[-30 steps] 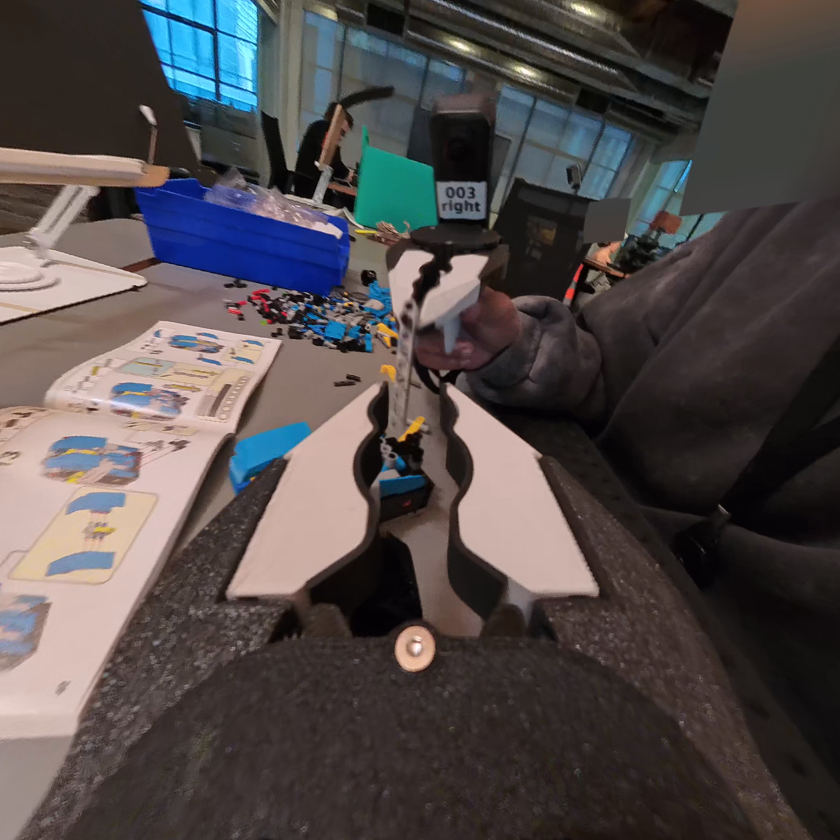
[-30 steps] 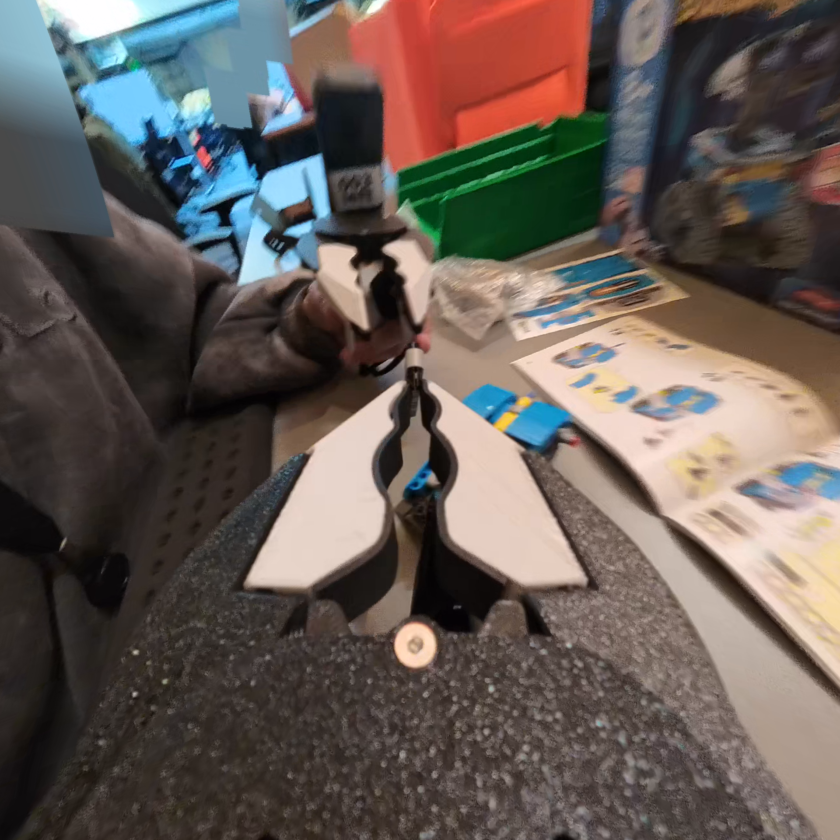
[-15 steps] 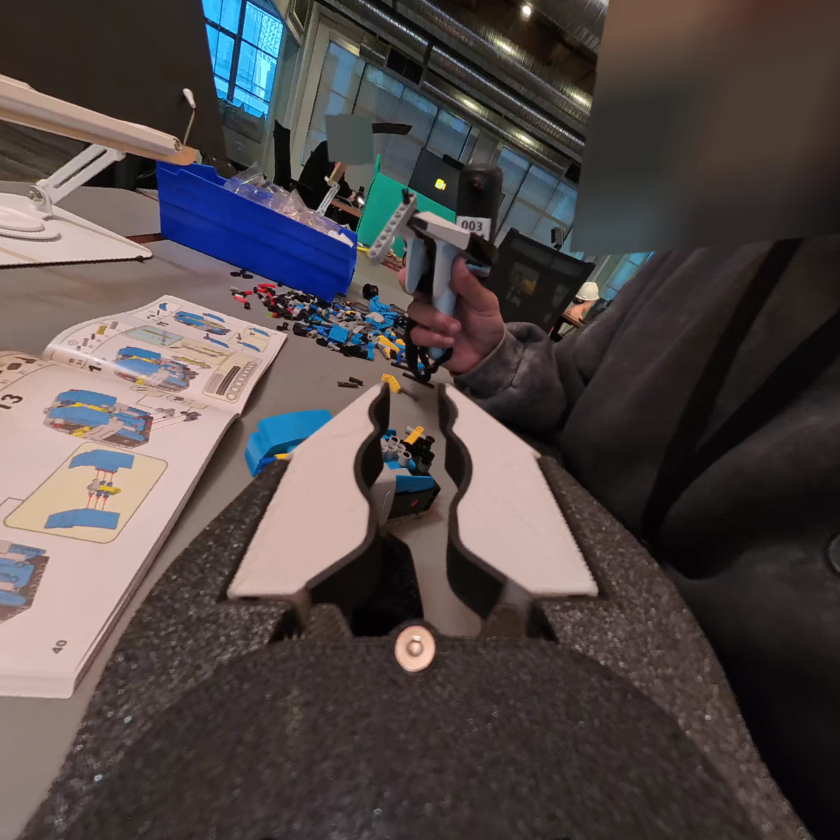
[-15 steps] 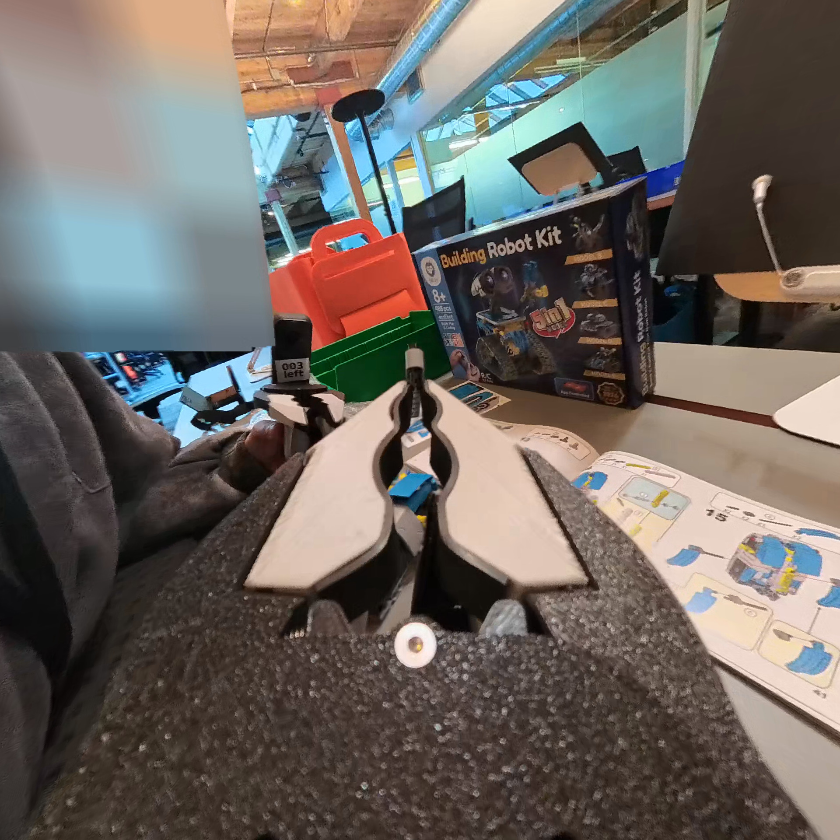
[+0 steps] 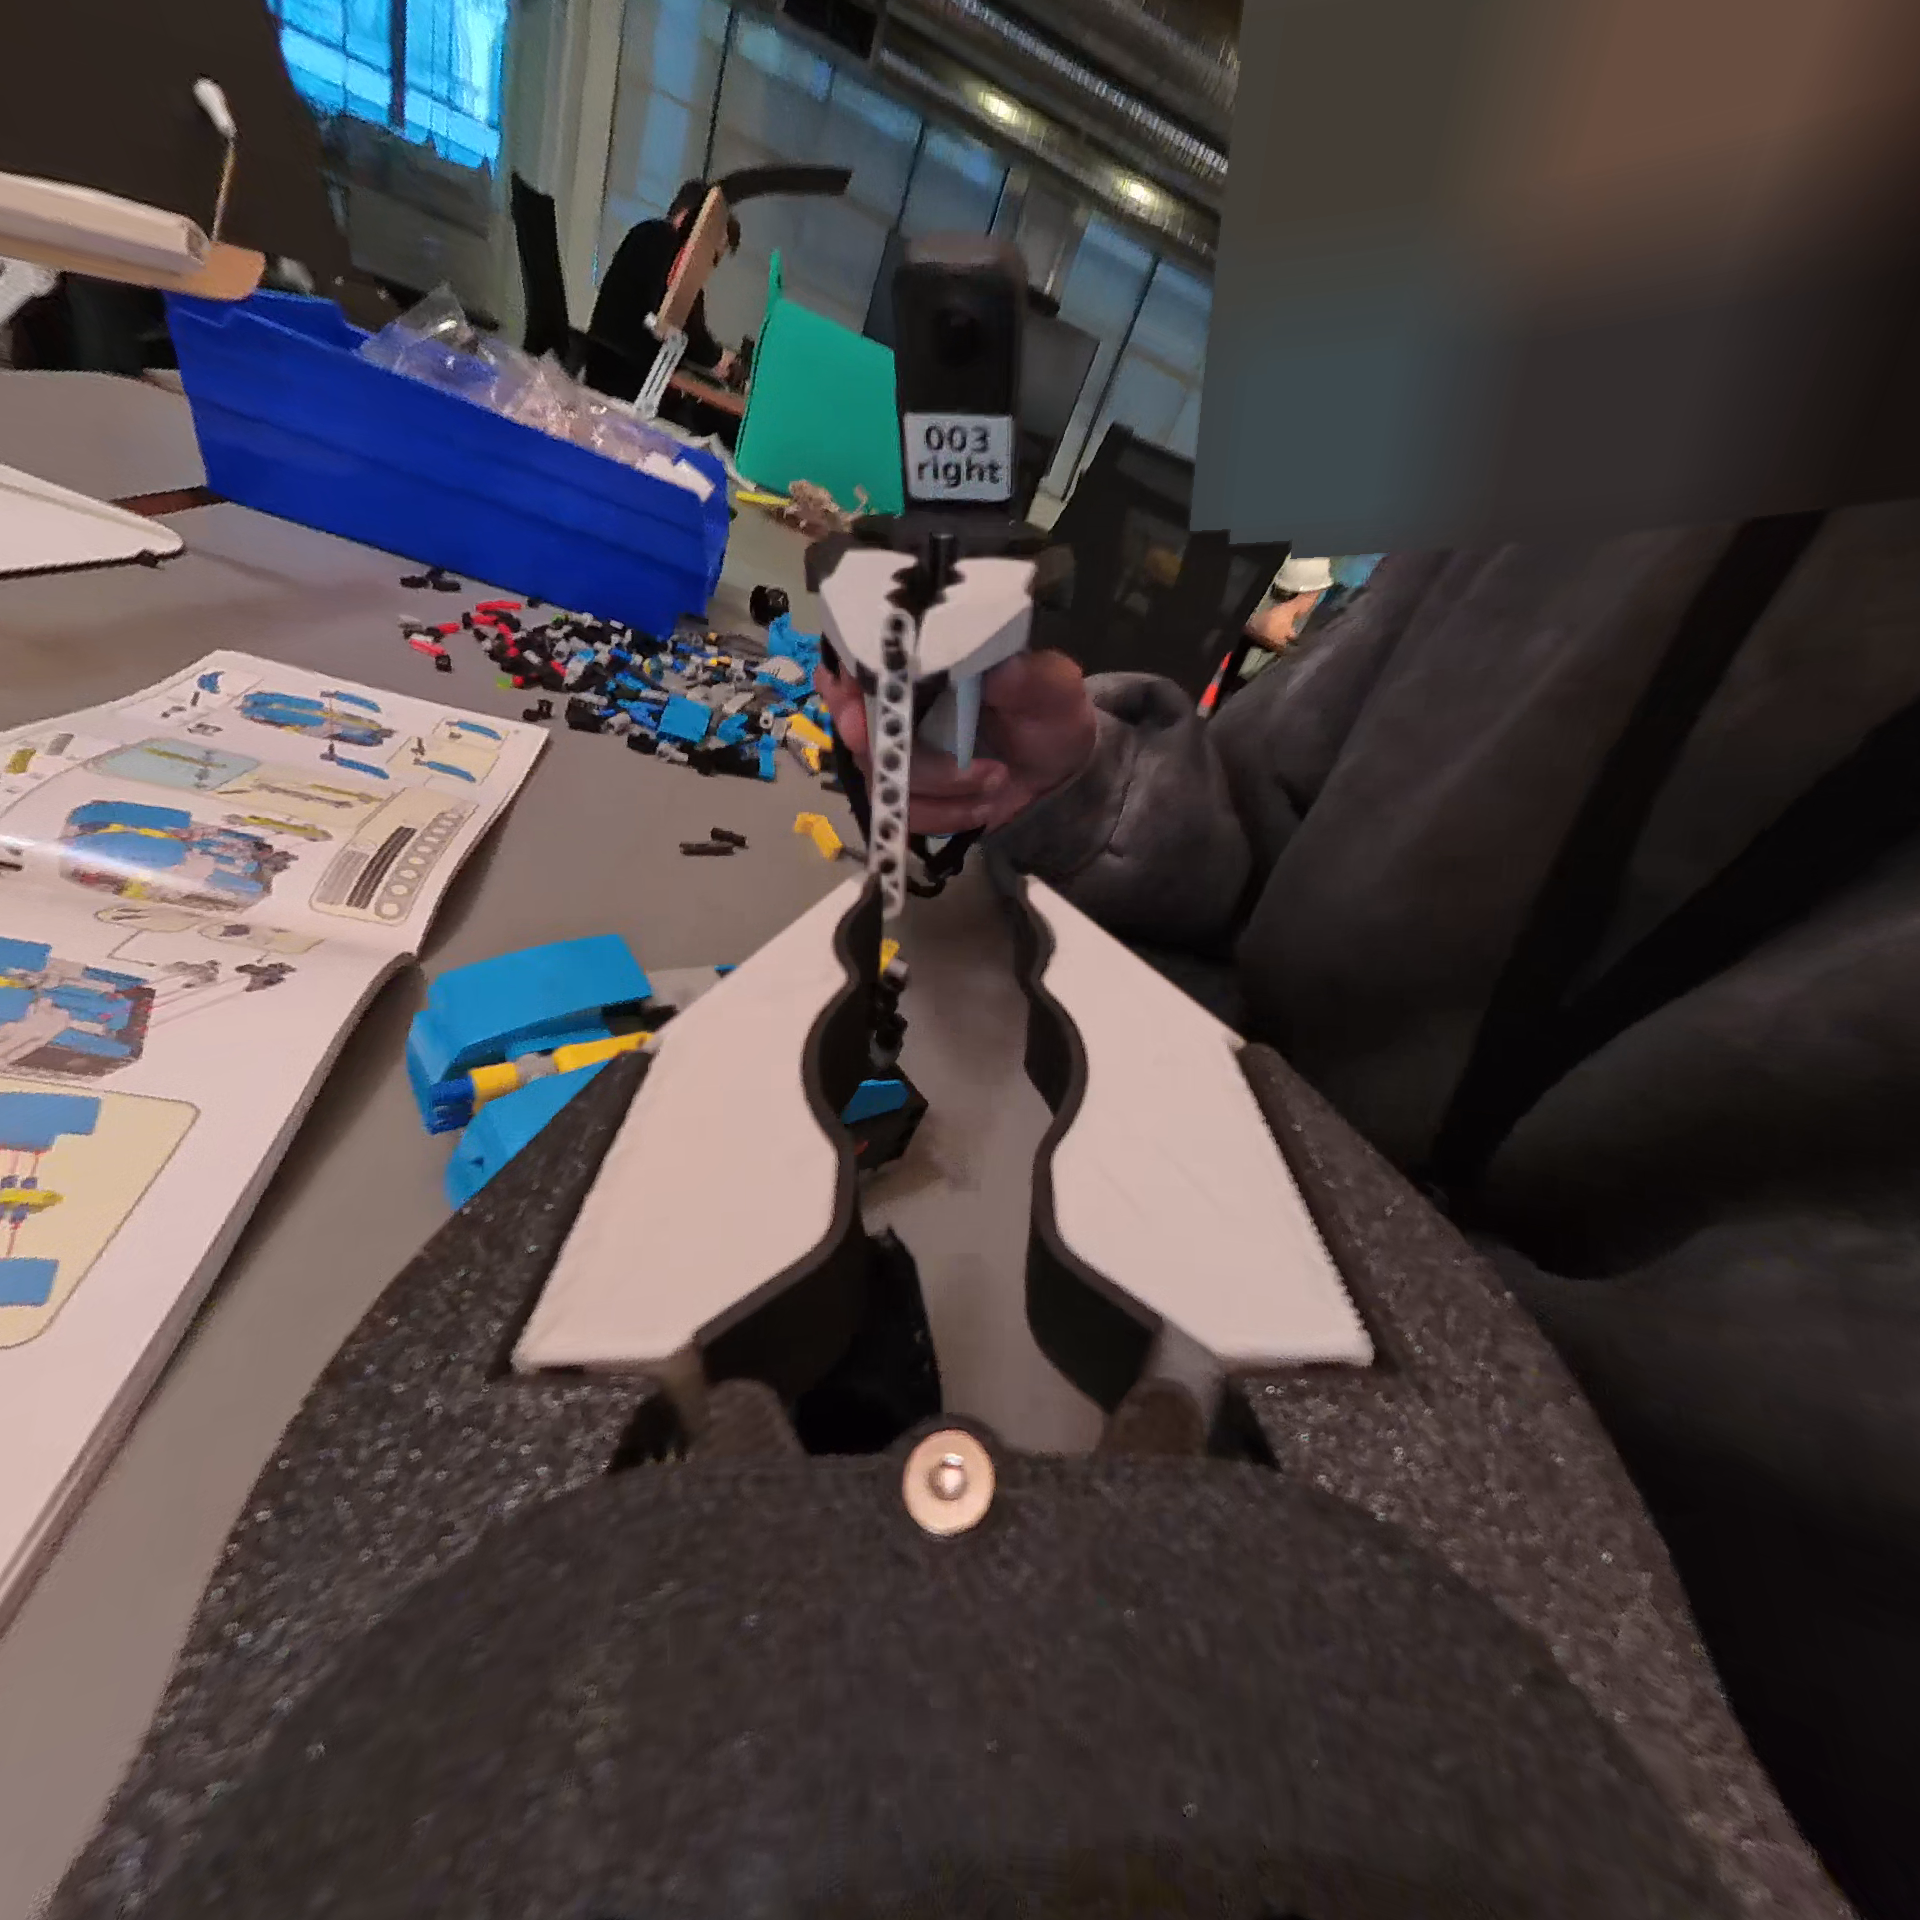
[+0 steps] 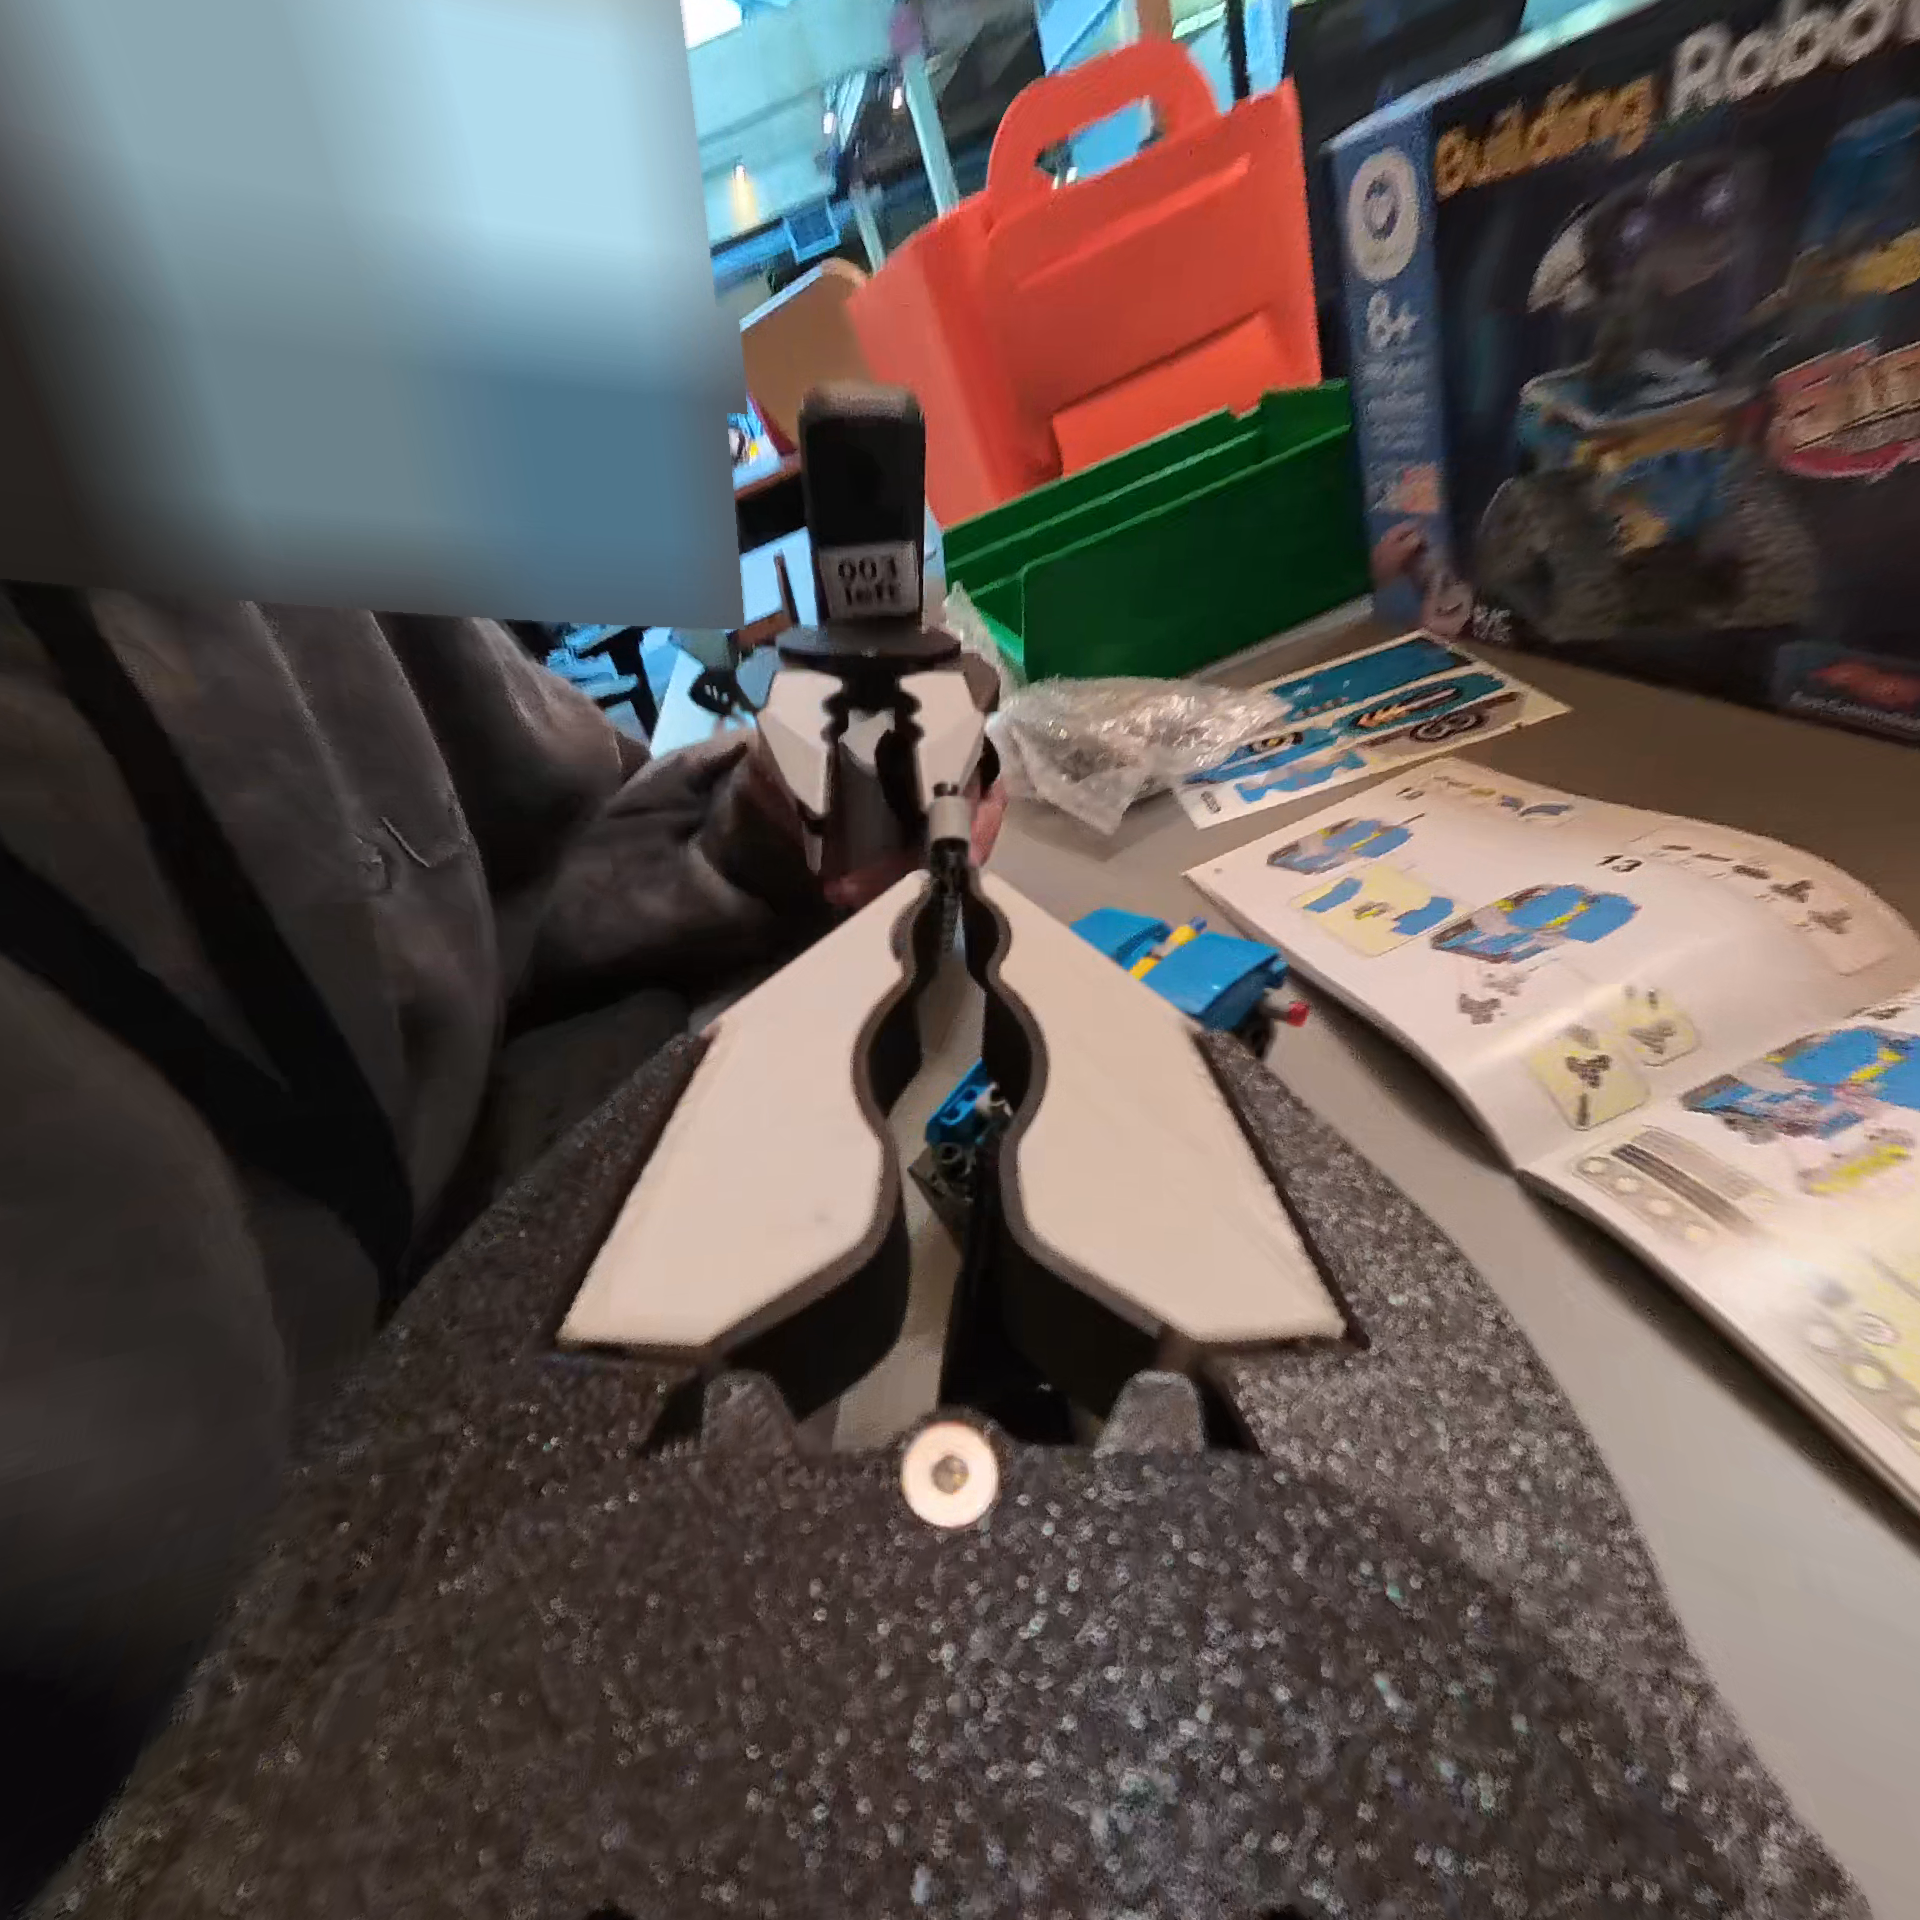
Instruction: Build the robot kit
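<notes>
The left gripper [image 5: 940, 914] gapes over a small blue-and-black assembly [image 5: 883, 1101]; facing it, the right gripper [image 5: 914, 623] pinches a grey holed beam [image 5: 891, 758].

Left gripper [image 5: 940, 899] — pale grey finger plates edged in black, set in speckled black foam. Right gripper [image 6: 948, 883] — the same colours. Perforated beam [image 5: 894, 748] in the right gripper's tips: light grey, a row of round holes. Small assembly [image 5: 878, 1101] between the left gripper's fingers: blue and black, a touch of yellow. Curved model section [image 5: 520, 1013] just left of the left gripper: bright blue with yellow. Open booklet [image 5: 239, 831] farther left: white pages, blue and yellow diagrams. Bin [image 5: 436, 478] ahead-left: deep blue. Bin [image 6: 1164, 540] ahead-right of the right gripper: green; carrier [image 6: 1101, 312] behind it, orange.
</notes>
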The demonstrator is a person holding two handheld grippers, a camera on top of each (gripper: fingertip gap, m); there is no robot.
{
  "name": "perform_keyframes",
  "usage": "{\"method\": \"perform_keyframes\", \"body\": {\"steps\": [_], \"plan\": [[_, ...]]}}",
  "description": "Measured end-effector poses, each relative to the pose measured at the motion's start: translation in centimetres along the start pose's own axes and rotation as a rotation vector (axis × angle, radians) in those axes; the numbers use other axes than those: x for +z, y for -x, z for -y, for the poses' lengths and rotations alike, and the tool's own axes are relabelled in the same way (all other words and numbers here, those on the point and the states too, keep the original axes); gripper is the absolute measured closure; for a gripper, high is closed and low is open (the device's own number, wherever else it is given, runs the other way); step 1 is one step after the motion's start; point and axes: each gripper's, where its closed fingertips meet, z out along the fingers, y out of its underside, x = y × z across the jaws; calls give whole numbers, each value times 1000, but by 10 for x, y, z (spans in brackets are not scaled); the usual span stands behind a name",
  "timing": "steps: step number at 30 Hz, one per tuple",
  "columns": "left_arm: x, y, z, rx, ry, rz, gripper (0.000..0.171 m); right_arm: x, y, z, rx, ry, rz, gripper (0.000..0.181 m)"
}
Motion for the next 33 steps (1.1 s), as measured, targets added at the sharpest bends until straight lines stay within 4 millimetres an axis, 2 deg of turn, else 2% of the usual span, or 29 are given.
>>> {"method": "perform_keyframes", "body": {"steps": [5,9,15,19,22,25,33], "plan": [[16,-3,-9,-28,42,48,147,17,15,-16,-52,86,38,178],[23,-8,-14,-6,78,58,149,24,24,-21,-83,113,60,178],[25,-15,-13,31,91,58,152,28,30,-27,-103,142,78,178],[27,-16,-21,36,129,46,156,29,33,-28,-114,150,87,178],[28,-17,-24,47,144,39,164,29,35,-30,-120,161,93,178],[29,-18,-30,74,178,43,164,30,36,-34,-120,180,98,178],[28,-14,-29,69,175,58,164,31,31,-35,-126,182,66,178]]}}
